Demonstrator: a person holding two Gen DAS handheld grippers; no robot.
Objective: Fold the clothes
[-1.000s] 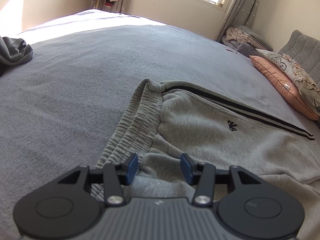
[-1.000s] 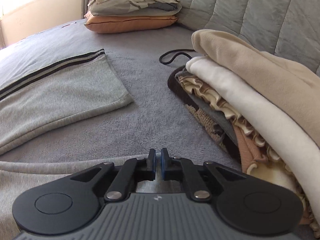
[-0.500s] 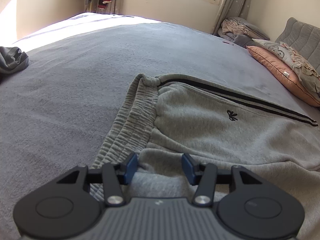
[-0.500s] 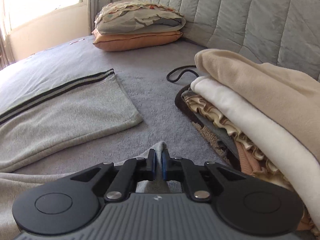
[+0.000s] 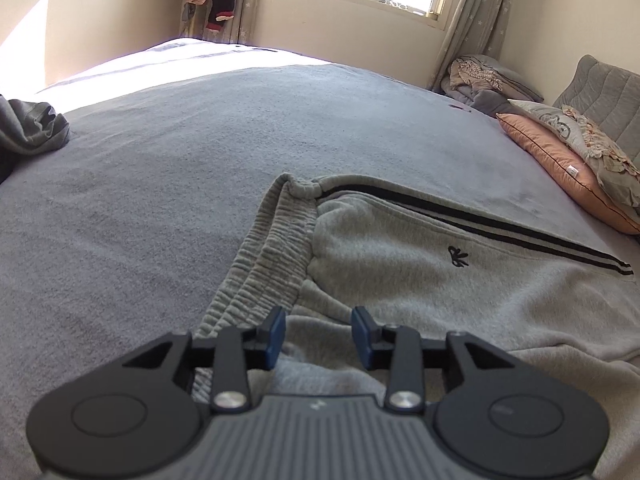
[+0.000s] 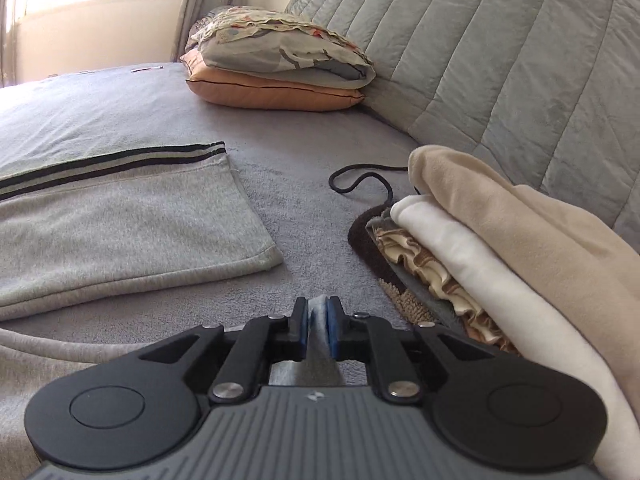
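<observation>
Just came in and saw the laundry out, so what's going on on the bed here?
A person with a gripper in each hand is folding grey sweatpants spread on the bed. The right gripper has its jaws shut on a bit of the pants' fabric. The left gripper is open over the waistband end, gripping nothing. A pile of folded clothes sits to the right.

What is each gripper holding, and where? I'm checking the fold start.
The right gripper pinches the grey sweatpants at a leg's hem edge; the left gripper is open, holding nothing.
</observation>
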